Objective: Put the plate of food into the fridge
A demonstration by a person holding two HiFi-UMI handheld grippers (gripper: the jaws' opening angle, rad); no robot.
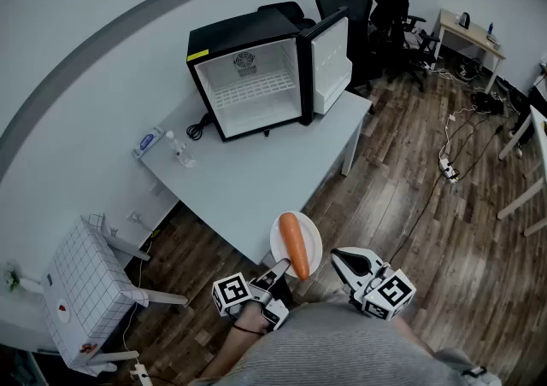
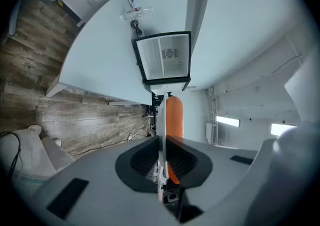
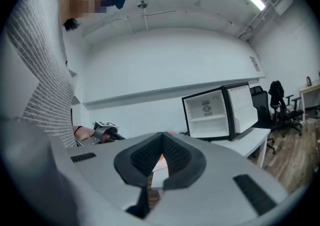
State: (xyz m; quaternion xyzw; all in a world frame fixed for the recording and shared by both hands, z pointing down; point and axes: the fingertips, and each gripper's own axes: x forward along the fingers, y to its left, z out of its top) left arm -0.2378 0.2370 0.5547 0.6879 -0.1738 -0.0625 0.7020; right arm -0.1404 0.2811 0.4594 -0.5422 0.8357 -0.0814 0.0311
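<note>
Left gripper: jaws clamped on the plate rim, lower centre of frame. Plate carries a carrot.
Right gripper: jaws together, empty, just right of plate.
Fridge: door open, upper centre, on table.

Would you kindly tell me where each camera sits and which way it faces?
Head view: on the person's head, facing steeply down at table, open fridge; left gripper, right gripper and sweater show.
Left gripper view: rides that gripper, facing the fridge along jaws shut on the plate holding a carrot.
Right gripper view: rides that gripper, facing wall and fridge; shut jaws, sweater show.
Shared: all three see the fridge.
</note>
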